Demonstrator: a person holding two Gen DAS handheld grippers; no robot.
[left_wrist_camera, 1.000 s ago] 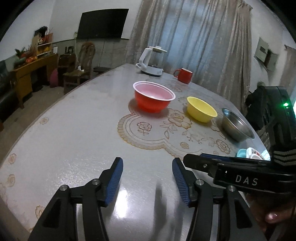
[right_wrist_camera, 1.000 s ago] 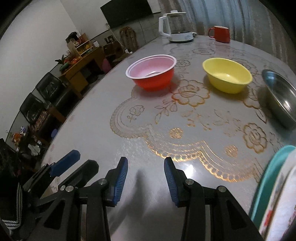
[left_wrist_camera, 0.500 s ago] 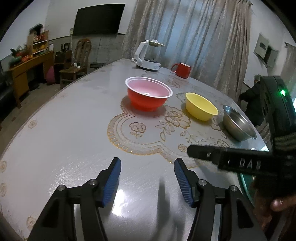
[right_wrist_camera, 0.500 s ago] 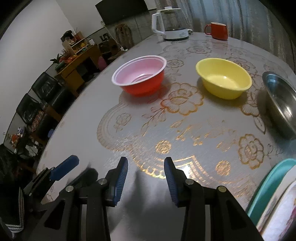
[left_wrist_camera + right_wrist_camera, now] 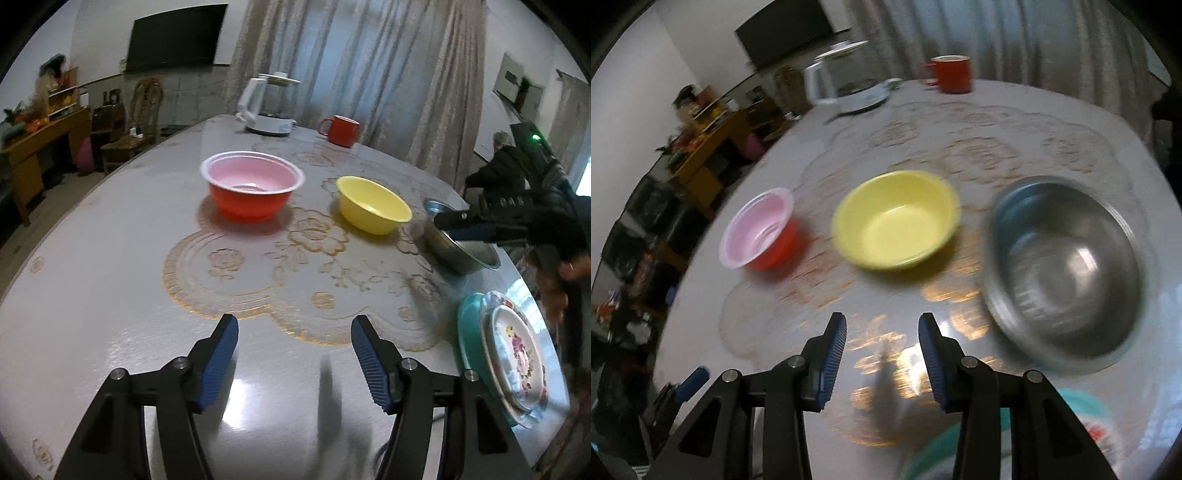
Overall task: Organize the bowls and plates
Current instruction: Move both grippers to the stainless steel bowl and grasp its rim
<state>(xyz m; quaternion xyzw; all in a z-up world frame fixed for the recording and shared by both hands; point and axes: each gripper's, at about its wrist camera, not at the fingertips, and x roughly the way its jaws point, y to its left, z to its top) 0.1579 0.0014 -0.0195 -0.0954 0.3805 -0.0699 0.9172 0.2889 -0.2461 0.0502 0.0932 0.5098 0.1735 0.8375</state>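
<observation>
From your left wrist camera, your left gripper (image 5: 293, 354) hovers over the table (image 5: 92, 295) with its blue-padded fingers spread wide and nothing between them. Ahead, well apart in a row, stand the red bowl (image 5: 252, 192), the yellow bowl (image 5: 373, 205) and the steel bowl (image 5: 458, 245). Your right gripper (image 5: 465, 225) reaches in over the steel bowl and hides part of its rim; its fingers look near one another, but you cannot tell their gap from here. At the right edge, a floral plate (image 5: 517, 354) lies on a teal plate (image 5: 469, 332), both cut off by the frame.

From your right wrist camera, everything is smeared by blur. Your right gripper (image 5: 882, 354) is parted and empty, with the steel bowl (image 5: 1067, 273) just ahead to its right, the yellow bowl (image 5: 897, 221) and red bowl (image 5: 761, 232) further left. The teal plate (image 5: 1082, 402) is mostly hidden behind the fingers.
</observation>
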